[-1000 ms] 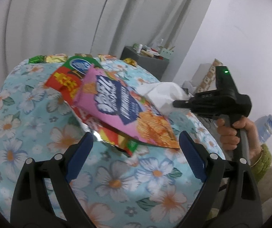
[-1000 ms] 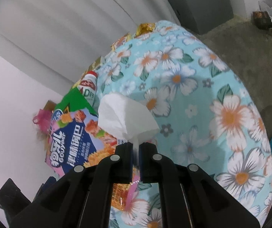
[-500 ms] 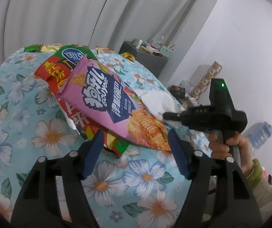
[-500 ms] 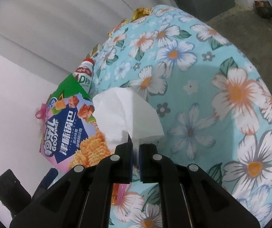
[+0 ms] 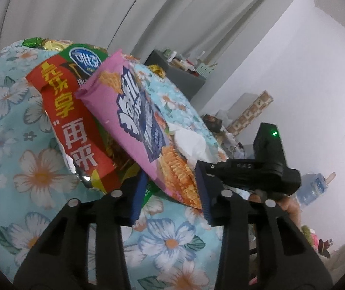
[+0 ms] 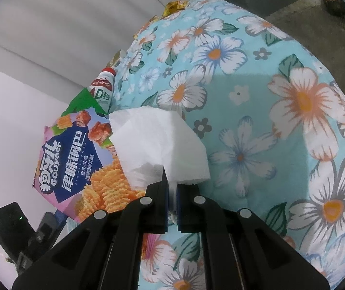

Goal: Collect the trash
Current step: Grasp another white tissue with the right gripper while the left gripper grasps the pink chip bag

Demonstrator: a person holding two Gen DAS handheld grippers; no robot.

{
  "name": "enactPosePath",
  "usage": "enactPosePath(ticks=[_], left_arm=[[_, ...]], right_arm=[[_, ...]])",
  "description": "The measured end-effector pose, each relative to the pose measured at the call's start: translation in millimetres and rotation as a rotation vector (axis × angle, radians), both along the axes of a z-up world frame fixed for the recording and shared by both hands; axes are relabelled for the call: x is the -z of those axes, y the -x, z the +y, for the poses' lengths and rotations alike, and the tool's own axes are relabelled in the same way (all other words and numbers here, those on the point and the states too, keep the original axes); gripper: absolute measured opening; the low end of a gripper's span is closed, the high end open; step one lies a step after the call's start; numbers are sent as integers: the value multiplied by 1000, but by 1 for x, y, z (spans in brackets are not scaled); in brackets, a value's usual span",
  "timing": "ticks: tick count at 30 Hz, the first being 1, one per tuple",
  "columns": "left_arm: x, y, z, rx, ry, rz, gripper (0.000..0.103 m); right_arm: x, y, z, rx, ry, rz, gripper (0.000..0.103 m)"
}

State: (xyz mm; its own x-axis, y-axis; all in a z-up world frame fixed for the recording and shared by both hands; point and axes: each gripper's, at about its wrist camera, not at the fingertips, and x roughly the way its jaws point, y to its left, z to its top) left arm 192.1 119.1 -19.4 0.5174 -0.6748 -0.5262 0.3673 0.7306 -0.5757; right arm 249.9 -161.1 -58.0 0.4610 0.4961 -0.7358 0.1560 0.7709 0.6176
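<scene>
A pink snack bag lies over a red and green snack bag on the flowered tablecloth. My left gripper is part closed, its jaws on either side of the pink bag's lower end, which looks tilted up off the cloth. My right gripper is shut on a white tissue and holds it above the cloth beside the pink bag. The tissue also shows in the left wrist view, as does the right gripper's body.
A small milk bottle and gold wrappers lie at the table's far edge. A grey cabinet with clutter stands by the curtain. A water jug and boxes are on the floor to the right.
My left gripper has closed in from wide open around the snack bags' lower end, and the bags have tilted up. My right gripper holds the tissue and has drifted little.
</scene>
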Motion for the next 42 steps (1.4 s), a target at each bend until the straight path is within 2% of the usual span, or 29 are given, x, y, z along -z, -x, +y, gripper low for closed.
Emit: enactPosePath(ticks=[5, 9, 13, 26, 42], left_arm=[[3, -5, -8, -2, -46, -9, 28], [5, -9, -11, -4, -68, -8, 16], [8, -10, -7, -10, -48, 8, 7], [-4, -9, 0, -5, -16, -37, 1], [-40, -1, -14, 23, -75, -123, 0]], right_arm=[[0, -1, 0, -2, 3, 3, 5], [-1, -2, 1, -3, 10, 5, 5], [-4, -2, 2, -5, 16, 2, 5], [-23, 8, 1, 4, -1, -46, 5], [-58, 28, -25, 70, -33, -140, 5]])
